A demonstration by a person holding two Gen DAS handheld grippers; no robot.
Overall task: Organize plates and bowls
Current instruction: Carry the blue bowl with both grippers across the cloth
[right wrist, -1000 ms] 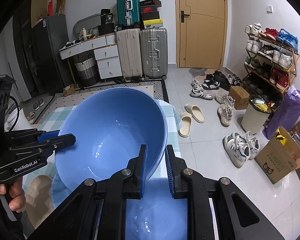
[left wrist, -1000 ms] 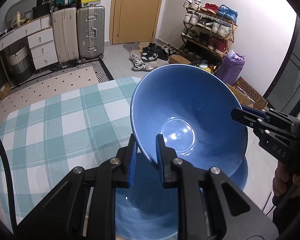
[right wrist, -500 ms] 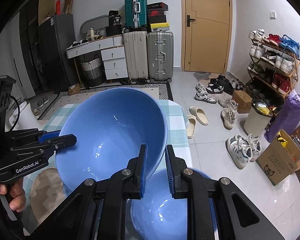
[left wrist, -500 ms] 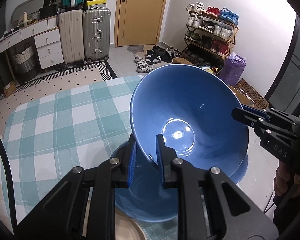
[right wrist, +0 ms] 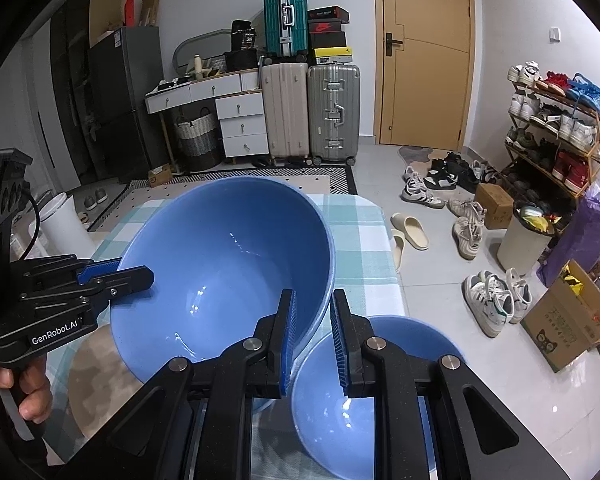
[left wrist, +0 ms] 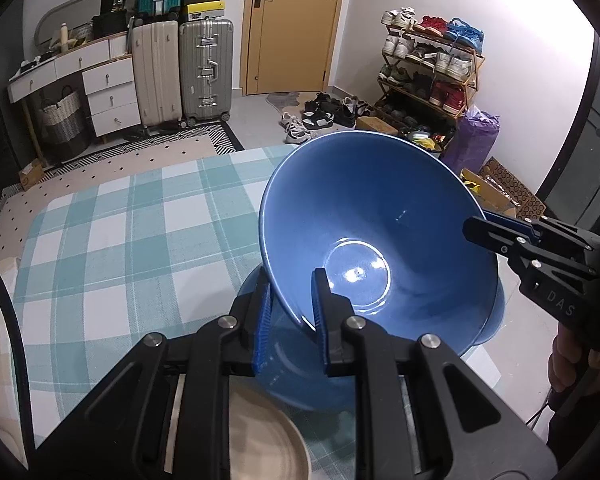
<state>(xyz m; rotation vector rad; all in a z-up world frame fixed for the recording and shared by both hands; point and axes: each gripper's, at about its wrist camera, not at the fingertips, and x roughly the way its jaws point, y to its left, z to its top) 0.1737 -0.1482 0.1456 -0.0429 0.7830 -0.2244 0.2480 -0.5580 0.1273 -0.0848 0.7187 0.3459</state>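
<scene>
A large blue bowl (left wrist: 372, 232) hangs in the air, held by both grippers on opposite rims. My left gripper (left wrist: 290, 312) is shut on its near rim in the left wrist view. My right gripper (right wrist: 312, 336) is shut on the rim of the same bowl (right wrist: 220, 272) in the right wrist view. Each gripper shows in the other's view: the right one (left wrist: 496, 236), the left one (right wrist: 116, 276). A second blue bowl (right wrist: 356, 396) sits below on the checked tablecloth (left wrist: 120, 240). A beige plate (left wrist: 260, 440) lies beside it.
The table's right edge (right wrist: 392, 280) drops to a tiled floor with shoes and slippers. A shoe rack (left wrist: 428, 76), suitcases (left wrist: 188, 72), drawers and a door stand across the room. A white bin (right wrist: 60, 220) stands at the table's left.
Both grippers have lifted the held bowl up and off the lower bowl. The lower bowl and the beige plate now show more beneath it.
</scene>
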